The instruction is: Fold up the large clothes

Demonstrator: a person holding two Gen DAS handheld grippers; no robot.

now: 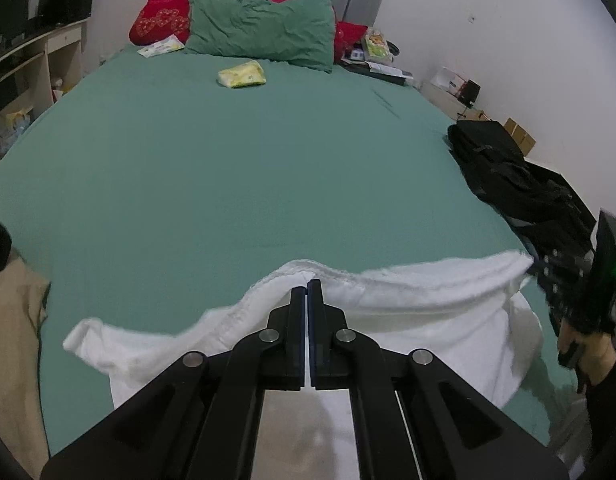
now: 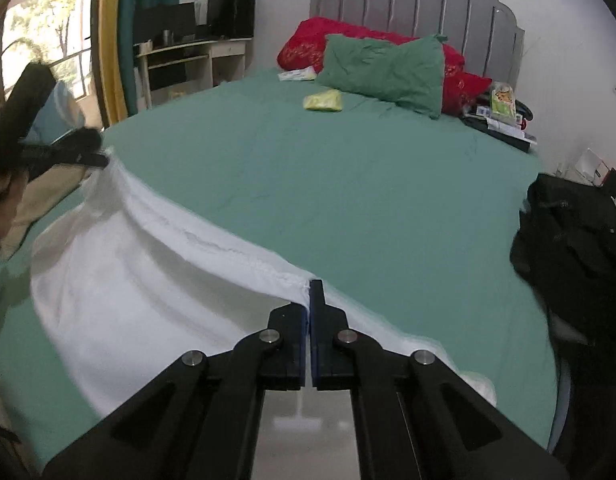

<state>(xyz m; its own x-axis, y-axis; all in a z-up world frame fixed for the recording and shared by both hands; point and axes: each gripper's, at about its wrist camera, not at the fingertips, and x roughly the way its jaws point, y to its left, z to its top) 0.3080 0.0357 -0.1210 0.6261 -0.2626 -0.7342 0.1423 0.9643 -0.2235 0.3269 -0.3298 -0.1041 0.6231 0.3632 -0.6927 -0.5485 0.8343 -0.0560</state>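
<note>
A large white garment (image 1: 428, 312) is stretched over the near end of the bed with the green sheet (image 1: 267, 180). My left gripper (image 1: 308, 286) is shut on its upper hem, near the left end of the stretched edge. The right gripper (image 1: 542, 270) shows at the far right of the left wrist view, at the hem's other end. In the right wrist view my right gripper (image 2: 310, 286) is shut on the hem of the white garment (image 2: 147, 280). The hem runs taut up to the left gripper (image 2: 101, 160), held in a hand. The garment's lower part hangs behind the grippers, hidden.
A green pillow (image 1: 263, 30), a red pillow (image 1: 167, 12) and a yellow packet (image 1: 241, 74) lie at the headboard end. A pile of black clothes (image 1: 508, 172) sits on the bed's right edge, a beige garment (image 1: 15, 340) at its near left. A desk (image 2: 187, 60) stands left of the bed.
</note>
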